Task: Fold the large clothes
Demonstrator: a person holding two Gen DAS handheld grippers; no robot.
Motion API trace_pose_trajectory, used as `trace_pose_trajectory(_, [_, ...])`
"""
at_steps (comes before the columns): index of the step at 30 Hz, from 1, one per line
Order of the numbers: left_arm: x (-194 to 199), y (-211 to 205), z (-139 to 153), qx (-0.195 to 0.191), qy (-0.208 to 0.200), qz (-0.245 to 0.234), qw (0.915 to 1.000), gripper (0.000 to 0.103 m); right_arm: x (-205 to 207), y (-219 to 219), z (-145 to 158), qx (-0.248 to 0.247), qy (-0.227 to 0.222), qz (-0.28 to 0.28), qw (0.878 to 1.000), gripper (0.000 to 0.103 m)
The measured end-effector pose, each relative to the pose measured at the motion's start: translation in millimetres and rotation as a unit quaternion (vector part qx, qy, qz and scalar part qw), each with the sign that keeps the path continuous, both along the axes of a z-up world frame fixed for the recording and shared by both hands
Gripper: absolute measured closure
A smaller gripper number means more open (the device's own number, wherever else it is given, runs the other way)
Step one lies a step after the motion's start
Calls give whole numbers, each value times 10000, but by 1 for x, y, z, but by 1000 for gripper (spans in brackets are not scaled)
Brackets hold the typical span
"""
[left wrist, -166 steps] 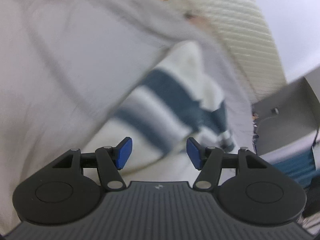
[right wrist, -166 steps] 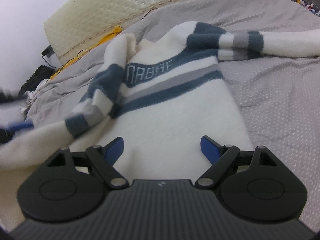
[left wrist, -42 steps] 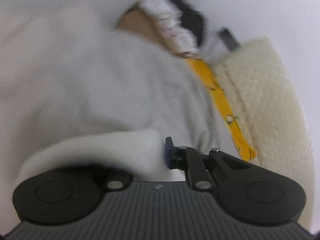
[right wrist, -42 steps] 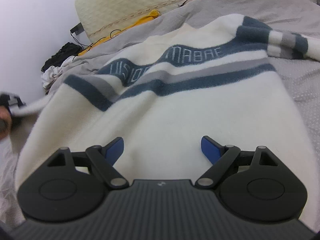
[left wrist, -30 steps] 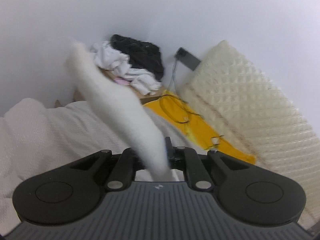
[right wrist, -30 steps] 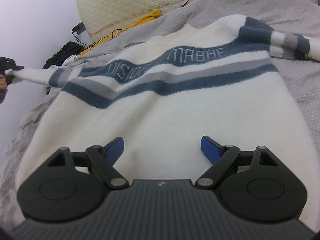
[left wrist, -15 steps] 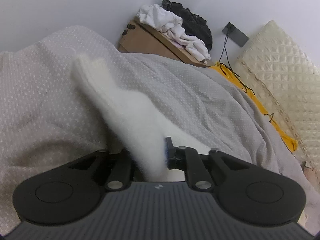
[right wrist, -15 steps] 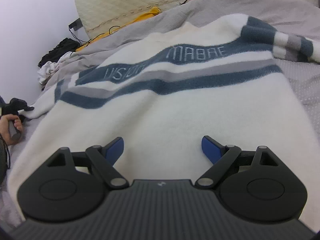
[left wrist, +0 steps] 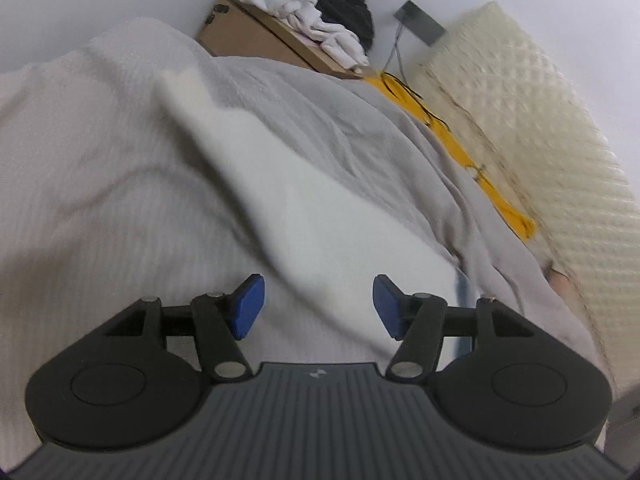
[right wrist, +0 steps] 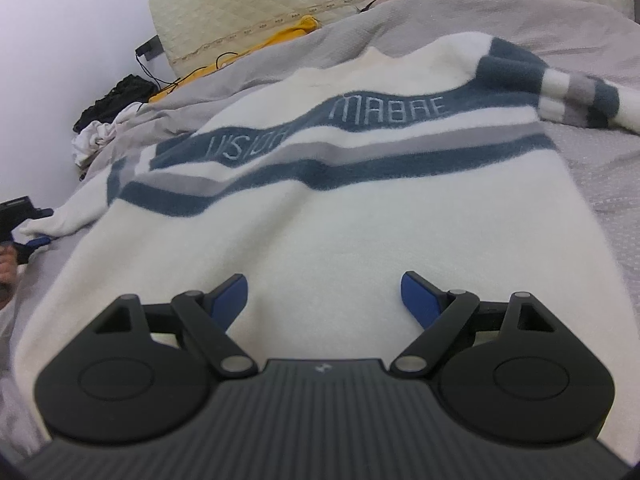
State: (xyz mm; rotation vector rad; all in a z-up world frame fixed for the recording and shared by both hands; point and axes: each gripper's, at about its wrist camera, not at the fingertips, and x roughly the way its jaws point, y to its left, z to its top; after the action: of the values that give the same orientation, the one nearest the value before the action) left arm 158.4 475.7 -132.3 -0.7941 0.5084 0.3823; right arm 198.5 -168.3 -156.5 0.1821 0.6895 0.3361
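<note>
- On the far left of the right wrist view, the left tool (right wrist: 32, 229) sits low on the bed by the end of the sweater's white sleeve (right wrist: 56, 222). A bit of a person's hand (right wrist: 7, 270) shows under it.
- In the left wrist view, the left tool (left wrist: 316, 306) has just been opening its jaws. The blue pads (left wrist: 249, 306) now stand apart. The white sleeve (left wrist: 280, 200) lies between them on the bed, and the pads do not press on it.
- The sleeve runs away from the tool across the pale grey dotted bed cover (left wrist: 80, 200). This view is a little blurry.
- Behind the bed stands a brown cardboard box (left wrist: 256, 38) with a heap of white and black clothes (left wrist: 316, 28) on top.
- To the right of the box lies a yellow cloth (left wrist: 460, 148) with a thin black cable over it. Next to that leans a cream quilted headboard (left wrist: 540, 120).
- The big fluffy white sweater with dark blue and grey stripes (right wrist: 340, 208) lies spread flat on the bed in the right wrist view. Pale letters run along its top blue stripe.
- Its other sleeve (right wrist: 576, 96), also striped, stretches off to the right over the bed cover (right wrist: 616, 172).
- The right tool (right wrist: 324, 300) hangs just over the lower part of the sweater. Its jaws stand wide apart and it holds nothing.
</note>
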Motion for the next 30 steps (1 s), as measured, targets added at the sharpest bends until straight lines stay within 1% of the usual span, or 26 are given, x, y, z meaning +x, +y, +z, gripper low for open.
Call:
trace_pose_trajectory(2, [-10, -19, 1, 30, 1, -211, 9998, 37, -3, -1, 2, 18, -6, 29, 10000, 18])
trace_pose_trajectory(4, [-18, -40, -2, -147, -86, -583, 9982, 37, -8, -3, 5, 100, -8, 49, 9999, 18])
trace_pose_trajectory(6, [-20, -66, -4, -356, -269, -1111, 9928, 37, -13, -7, 9, 242, 10, 51, 9997, 18])
trace_pose_trajectory(7, [-18, -80, -6, -556, -312, -1464, 9872, 36, -15, -7, 11, 297, 8, 54, 9995, 18])
trace_pose_trajectory(9, [-11, -107, -12, -960, -348, -2159, 9711, 35, -18, -7, 13, 320, -21, 64, 9995, 18])
trace_pose_trajectory(10, [-7, -123, -14, -1065, -336, -2498, 9618, 32, -20, -6, 14, 295, -33, 77, 9995, 18])
trace_pose_trajectory(11, [-2, -137, -15, -1081, -276, -2730, 9555, 31, -21, -5, 14, 262, -46, 99, 9996, 18])
trace_pose_trajectory(12, [4, -153, -16, -1085, -184, -3008, 9473, 29, -21, -3, 14, 220, -57, 120, 9997, 18])
trace_pose_trajectory(14, [17, -181, -20, -1164, -52, -3542, 9279, 27, -21, -2, 14, 149, -49, 137, 9998, 18])
trace_pose_trajectory(15, [25, -195, -22, -1137, 7, -3769, 9192, 25, -20, -1, 13, 137, -30, 141, 9998, 18])
trace_pose_trajectory(16, [32, -207, -23, -1038, 93, -3915, 9143, 23, -19, -1, 12, 138, -16, 138, 9998, 18])
trace_pose_trajectory(18, [43, -227, -29, -916, 313, -4076, 9080, 23, -17, 0, 10, 123, 0, 129, 9998, 18])
trace_pose_trajectory(20, [54, -241, -38, -943, 538, -4203, 9009, 23, -14, 1, 8, 107, 19, 120, 9999, 18])
trace_pose_trajectory(21, [57, -246, -41, -948, 587, -4263, 8977, 22, -14, 2, 8, 110, 28, 116, 9999, 18])
trace_pose_trajectory(22, [59, -249, -43, -928, 580, -4317, 8954, 19, -13, 2, 7, 117, 35, 115, 9999, 18])
trace_pose_trajectory(23, [58, -252, -44, -931, 546, -4380, 8925, 19, -12, 2, 7, 122, 38, 113, 9999, 18])
trace_pose_trajectory(24, [58, -252, -44, -978, 532, -4448, 8887, 19, -12, 2, 6, 130, 41, 110, 9998, 18])
trace_pose_trajectory(26, [59, -249, -43, -1038, 576, -4494, 8854, 19, -10, 0, 6, 178, 57, 83, 9998, 18])
trace_pose_trajectory(29, [49, -240, -41, -1270, 666, -4616, 8754, 19, -8, -2, 5, 258, 86, 59, 9996, 18])
trace_pose_trajectory(30, [44, -237, -40, -1425, 670, -4670, 8701, 19, -8, -2, 5, 267, 92, 59, 9996, 18])
